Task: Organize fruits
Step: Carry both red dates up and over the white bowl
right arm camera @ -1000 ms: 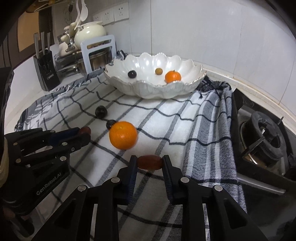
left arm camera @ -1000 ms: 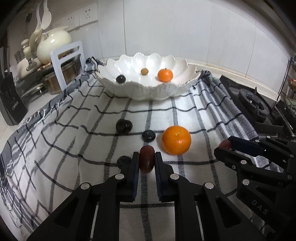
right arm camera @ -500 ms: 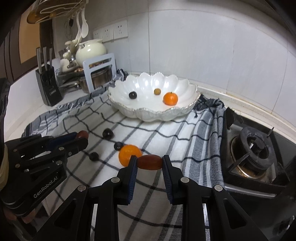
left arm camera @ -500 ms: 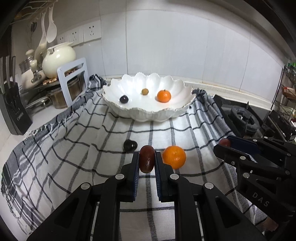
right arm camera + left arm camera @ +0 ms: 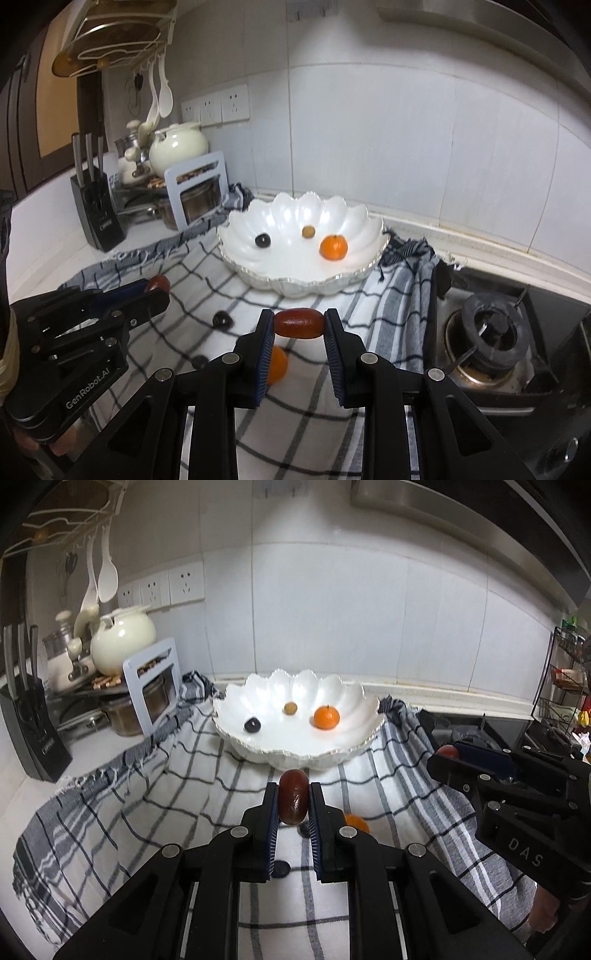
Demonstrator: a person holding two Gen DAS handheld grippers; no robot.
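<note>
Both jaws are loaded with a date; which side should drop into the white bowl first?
Probably the right. Its date sits just below the bowl's near rim. The left's date looks similarly close, so the margin is slight.

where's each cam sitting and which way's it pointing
Left wrist: rides on the left gripper, looking forward over the checked cloth to the white bowl and tiled wall; its own fingers pinch a red date upright, and the right gripper enters from the right.
Right wrist: rides on the right gripper, facing the same bowl with the stove on the right; its date lies crosswise, and the left gripper enters from the left.
Shared: bowl, cloth, both grippers.
</note>
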